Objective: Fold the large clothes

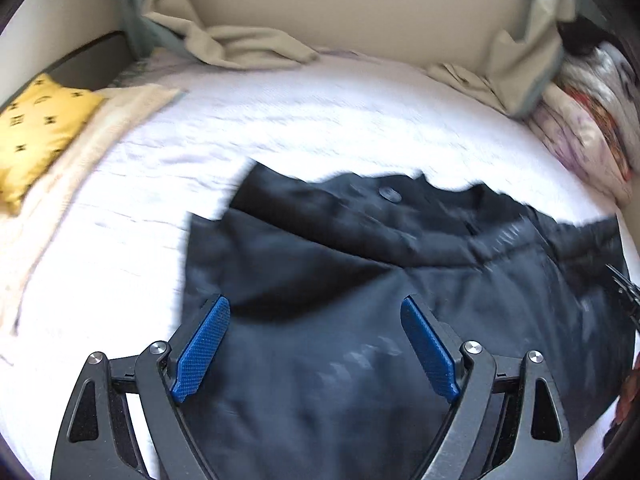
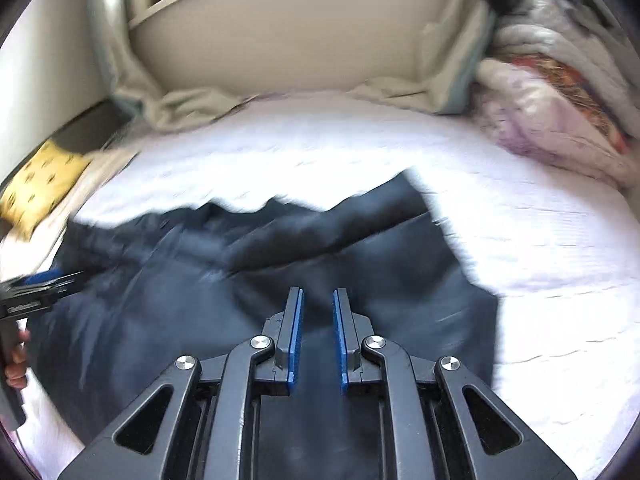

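Observation:
A dark navy garment (image 1: 360, 248) with a button near its far edge lies spread and partly folded over on the white bed sheet (image 1: 320, 120). My left gripper (image 1: 313, 302) hovers over the garment's near left part, jaws wide open, nothing between the blue pads. In the right wrist view the same garment (image 2: 180, 288) fills the lower left. My right gripper (image 2: 319, 294) sits above its near right part, shut to a thin slit, with no cloth visibly pinched. The left gripper (image 2: 36, 292) and a hand (image 2: 18, 360) show at the left edge. Both views are motion-blurred.
A yellow patterned pillow (image 1: 36, 128) and a cream blanket (image 1: 80, 168) lie at the bed's left. Piled floral bedding (image 1: 592, 120) sits at the right. Beige curtains (image 1: 240, 44) drape onto the far edge by the wall. White sheet (image 2: 540, 240) surrounds the garment.

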A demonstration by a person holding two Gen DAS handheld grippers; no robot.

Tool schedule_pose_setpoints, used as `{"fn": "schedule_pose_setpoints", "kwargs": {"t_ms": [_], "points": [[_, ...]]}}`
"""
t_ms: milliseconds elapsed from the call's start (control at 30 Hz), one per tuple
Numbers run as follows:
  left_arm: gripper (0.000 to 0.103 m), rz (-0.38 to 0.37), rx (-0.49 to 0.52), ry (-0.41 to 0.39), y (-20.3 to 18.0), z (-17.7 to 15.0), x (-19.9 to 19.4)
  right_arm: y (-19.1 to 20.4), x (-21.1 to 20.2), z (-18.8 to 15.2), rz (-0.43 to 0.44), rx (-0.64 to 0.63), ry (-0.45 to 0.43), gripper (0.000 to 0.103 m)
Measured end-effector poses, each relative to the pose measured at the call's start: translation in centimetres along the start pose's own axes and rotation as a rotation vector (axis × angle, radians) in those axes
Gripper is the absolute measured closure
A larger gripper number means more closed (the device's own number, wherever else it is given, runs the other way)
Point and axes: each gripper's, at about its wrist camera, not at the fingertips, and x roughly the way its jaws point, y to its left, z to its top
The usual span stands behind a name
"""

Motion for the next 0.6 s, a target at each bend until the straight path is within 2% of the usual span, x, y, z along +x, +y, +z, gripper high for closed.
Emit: {"fn": "schedule_pose_setpoints", "kwargs": {"t_ms": [67,133,233,267,467,600], "points": [[0.013,0.071,-0.025,0.007,1.6,0.1,0.5,-1.7,0.7,0.1,-0.034,0.054,0.029,0.095],[0.015,0.122,-0.055,0.055,3.1,-0.5,2.2,-3.1,2.0,-0.2,-0.047,0.099,0.082,0.097],[0.014,0.045,-0.134,0.153,4.5,-1.8,5.0,-3.7,4.2,-1.2,-0.021,0.126,0.161,0.099],[0.014,0.028,-0.155,0.163,4.8,-2.1,5.5,-3.7,4.8,-1.5,-0.015,0.128,0.175,0.100],[0.011,-0.033,-0.202,0.188,5.9,-2.8,6.7,-4.7,6.5,-2.5,0.012,0.167,0.221,0.103],[0.006,-0.007,-0.183,0.167,5.5,-3.2,7.0,-6.5,7.0,-3.2,0.097,0.262,0.214,0.103]]}}
